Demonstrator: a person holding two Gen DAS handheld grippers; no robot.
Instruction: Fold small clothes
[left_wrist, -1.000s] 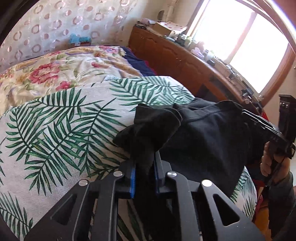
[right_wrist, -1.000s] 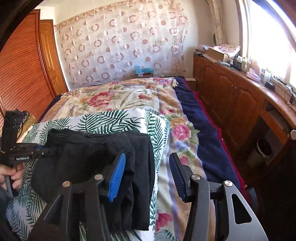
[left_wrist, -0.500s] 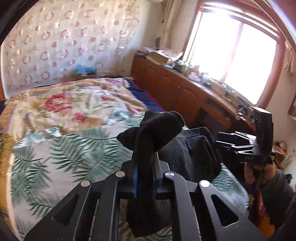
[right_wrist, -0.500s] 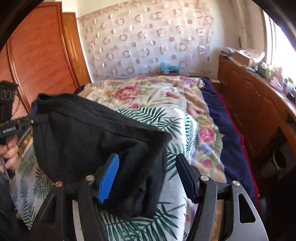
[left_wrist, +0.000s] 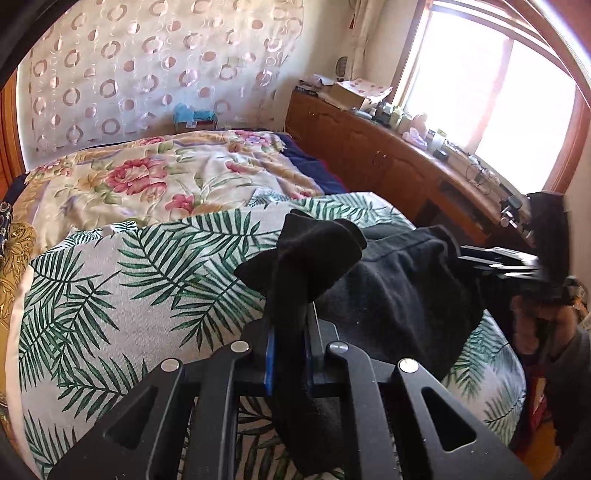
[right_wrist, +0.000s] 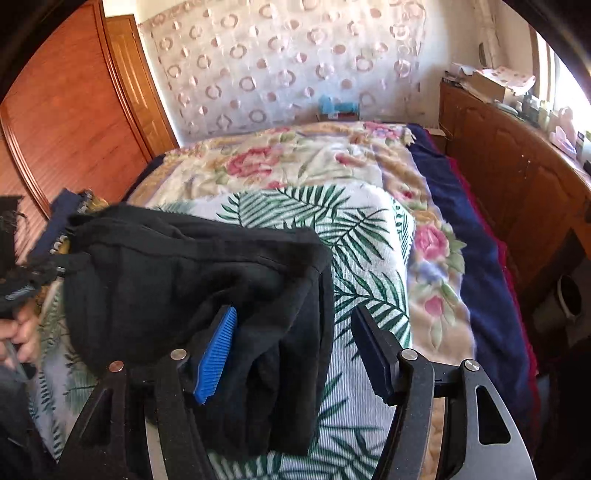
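Garment (right_wrist: 192, 280) edge clenched in left tongs (left_wrist: 289, 354); right tongs (right_wrist: 295, 347) spread, released.

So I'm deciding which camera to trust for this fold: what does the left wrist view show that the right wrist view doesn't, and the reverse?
Left wrist only: the left tool shut on a bunched corner of the black fabric garment, and the bright window.

Right wrist only: the right tool open, its blue ribbed pad against the garment's folded edge, and the reddish wooden wardrobe door.

Both: the garment lifted over the palm-leaf print cover, the floral bedspread and the wooden side cabinet.
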